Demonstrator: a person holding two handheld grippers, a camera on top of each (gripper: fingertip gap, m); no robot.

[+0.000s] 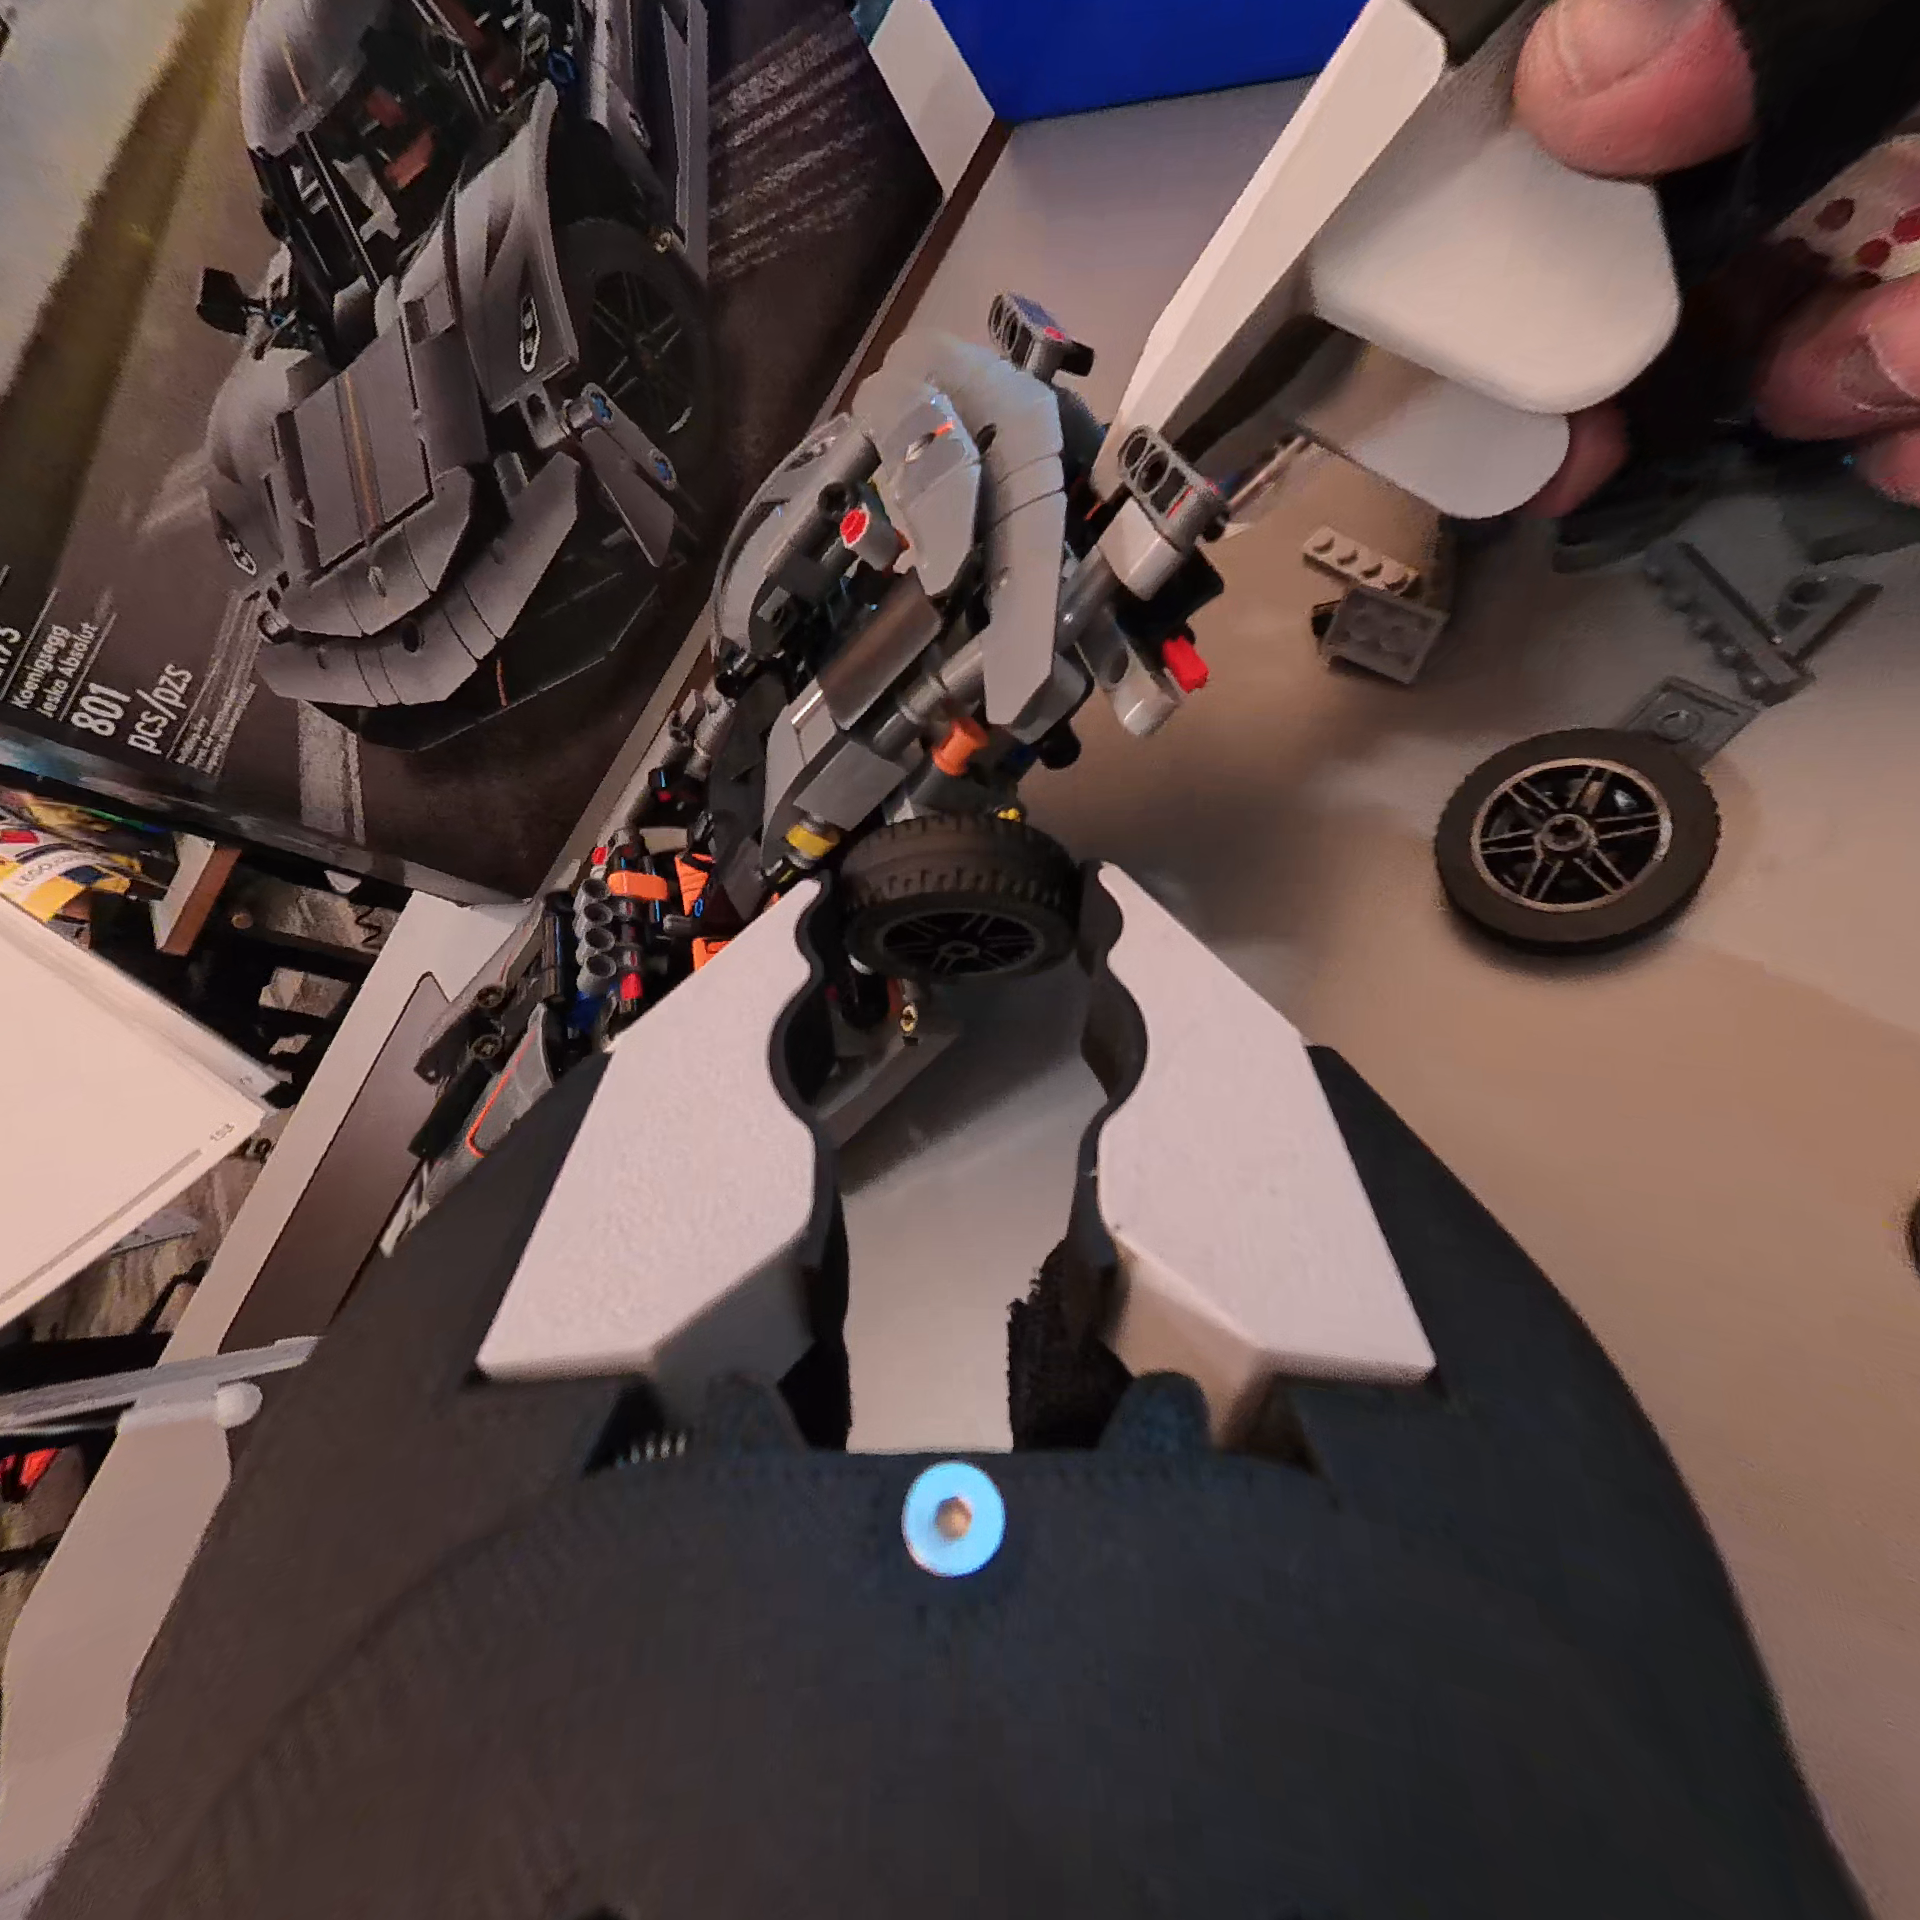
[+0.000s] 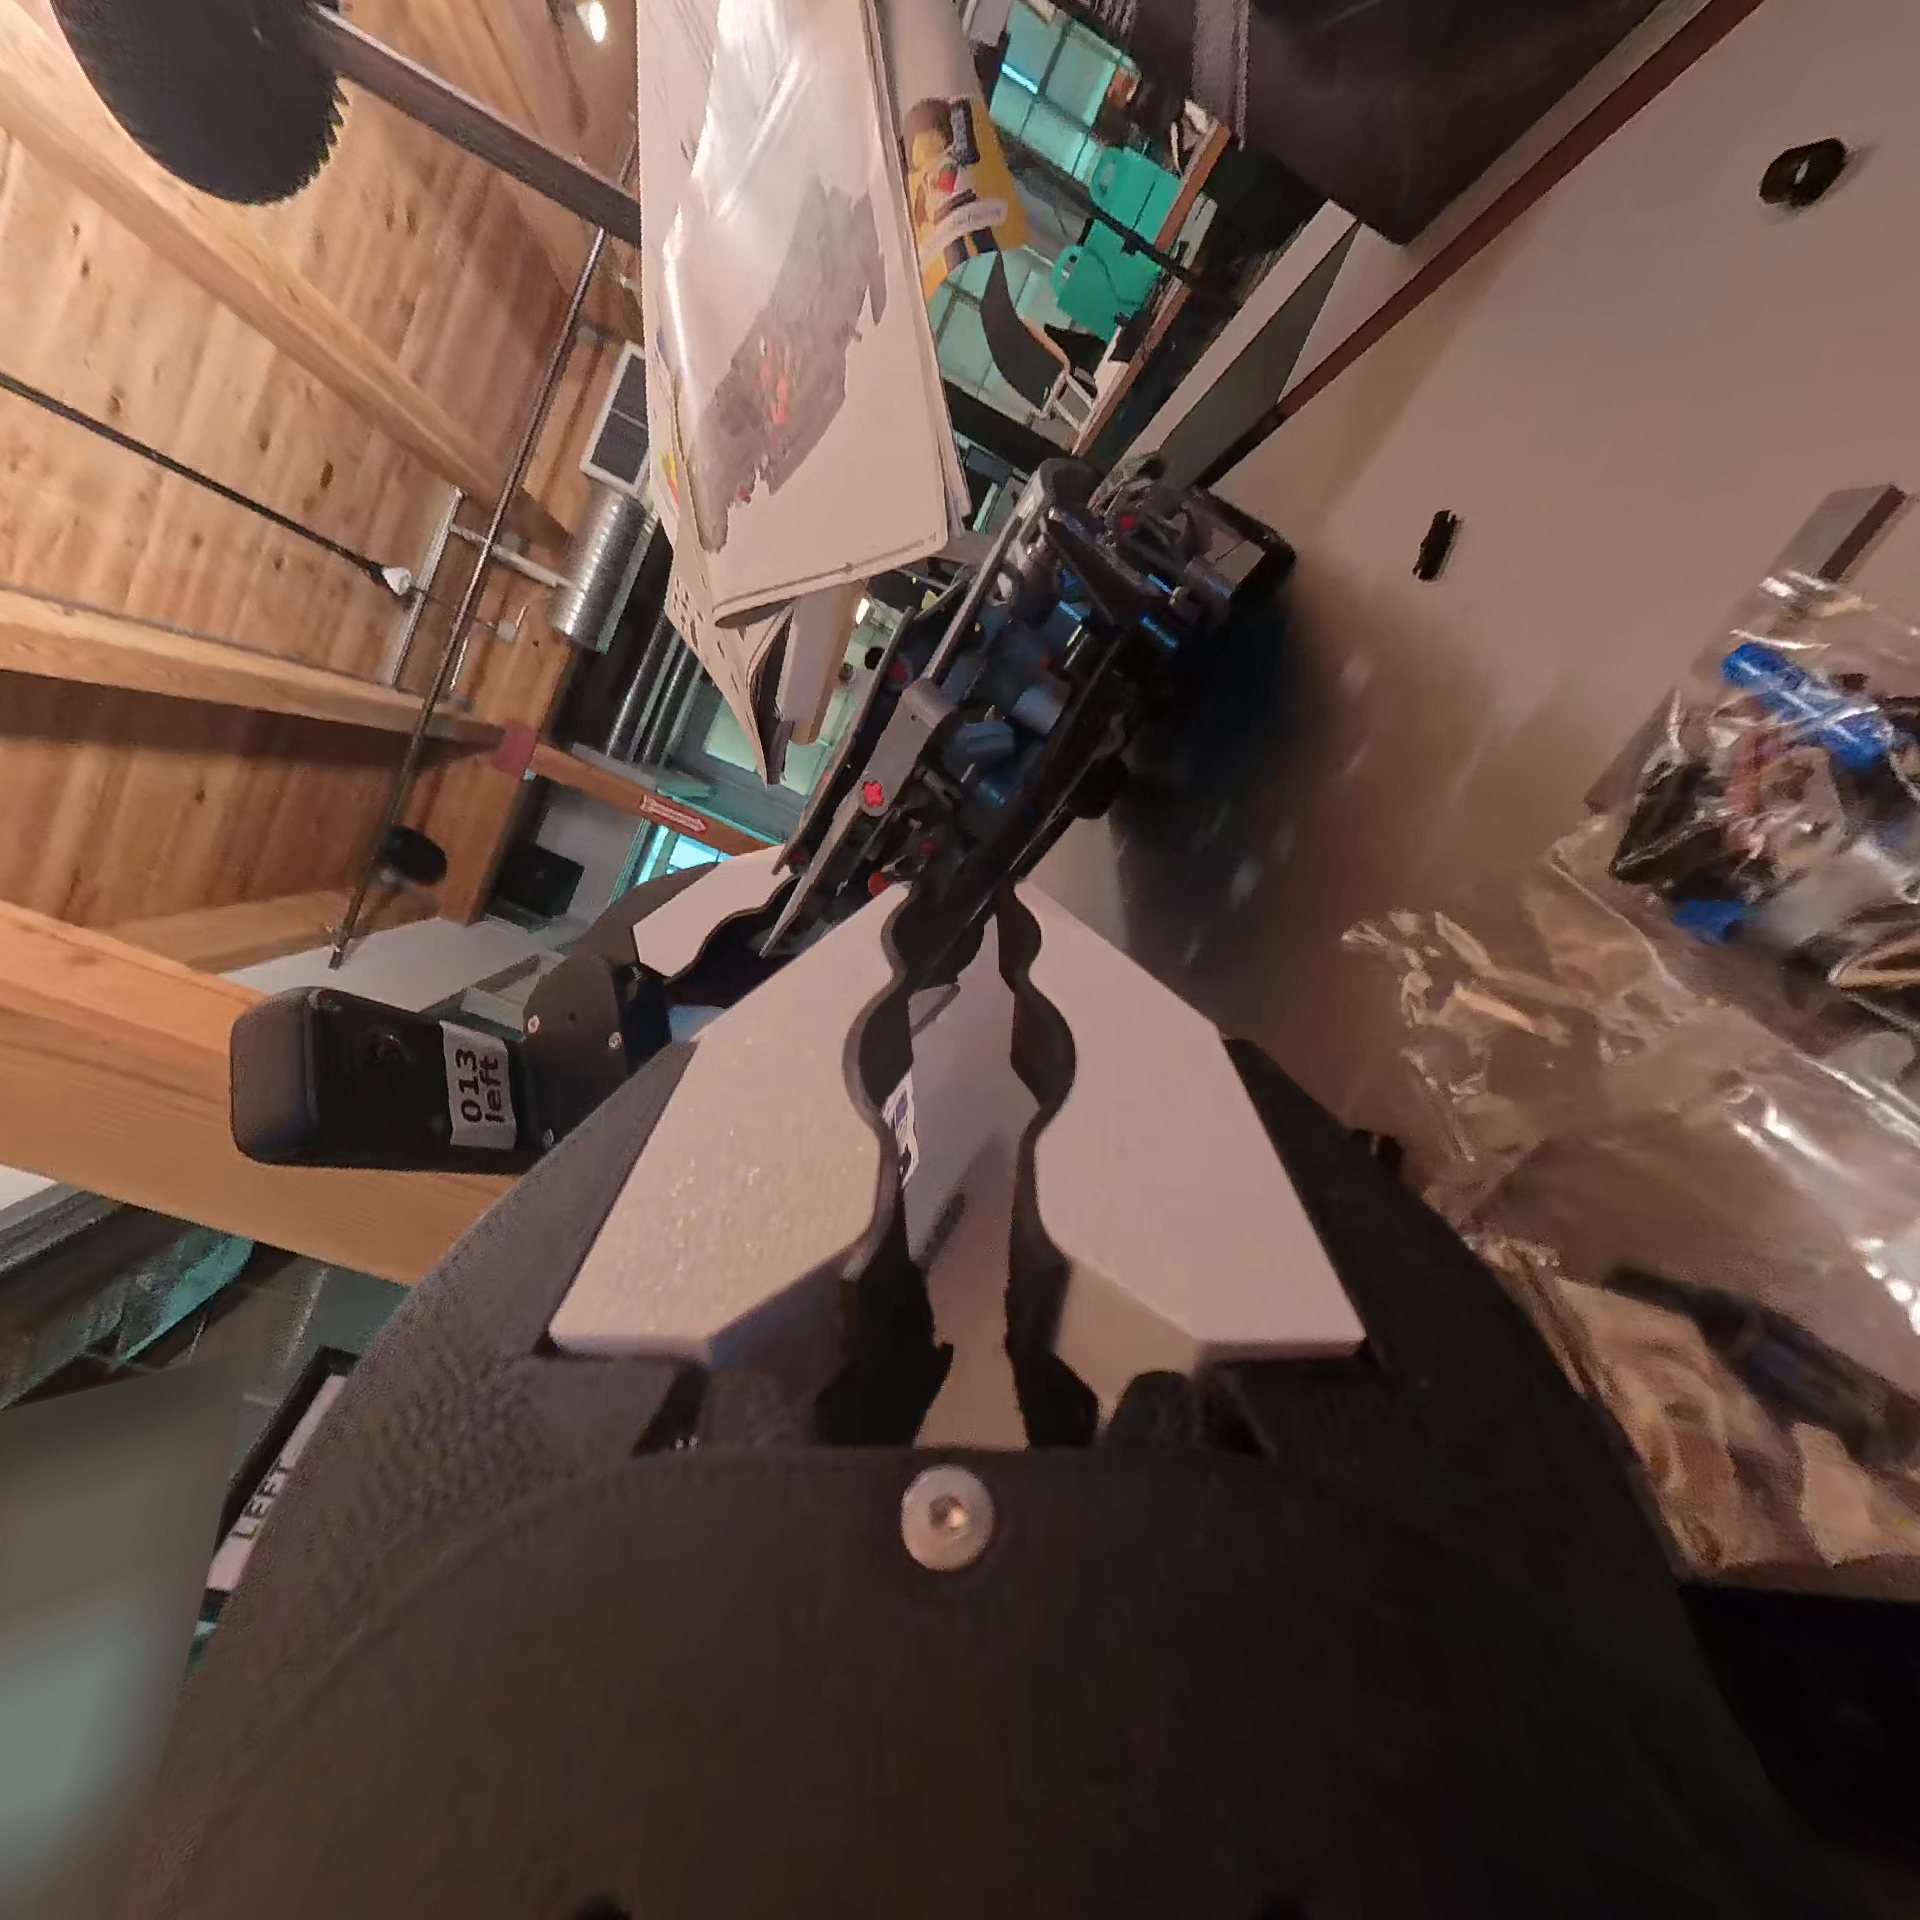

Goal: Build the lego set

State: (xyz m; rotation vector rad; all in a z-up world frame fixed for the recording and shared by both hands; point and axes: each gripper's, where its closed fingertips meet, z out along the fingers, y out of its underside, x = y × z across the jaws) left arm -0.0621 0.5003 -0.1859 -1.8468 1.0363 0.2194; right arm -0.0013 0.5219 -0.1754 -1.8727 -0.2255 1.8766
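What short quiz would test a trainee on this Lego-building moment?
1. True or false: the loose black spoked wheel lies flat on the grey table, apart from the grey Lego car model.
2. What sits between the left gripper's fingers? A) the model's mounted black tyre B) a blue brick C) nothing
3. Which camera view shows the clear plastic bag of parts?
Key: 1 true; 2 A; 3 right wrist view.
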